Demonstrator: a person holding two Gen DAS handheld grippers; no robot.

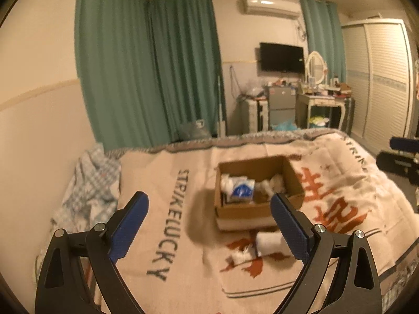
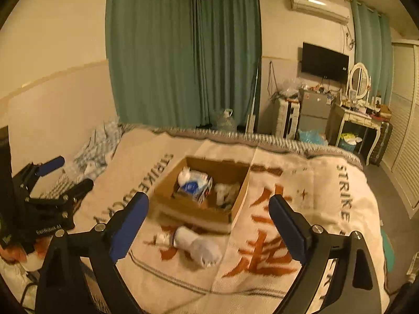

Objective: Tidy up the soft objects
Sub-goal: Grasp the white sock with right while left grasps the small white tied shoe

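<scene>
An open cardboard box sits on the bed's blanket, holding white rolled cloths and a blue-and-white packet. In front of the box lies a rolled white sock with a smaller white piece beside it. My left gripper is open, raised above the blanket on the near side of the box, nothing between its blue pads. My right gripper is open and empty too, above the sock. The left gripper also appears at the left edge of the right wrist view, and the right gripper at the right edge of the left wrist view.
The beige blanket with printed lettering covers the bed. A crumpled checked cloth lies by the wall on the left. Green curtains, a small fridge, a dressing table and a wardrobe stand beyond the bed.
</scene>
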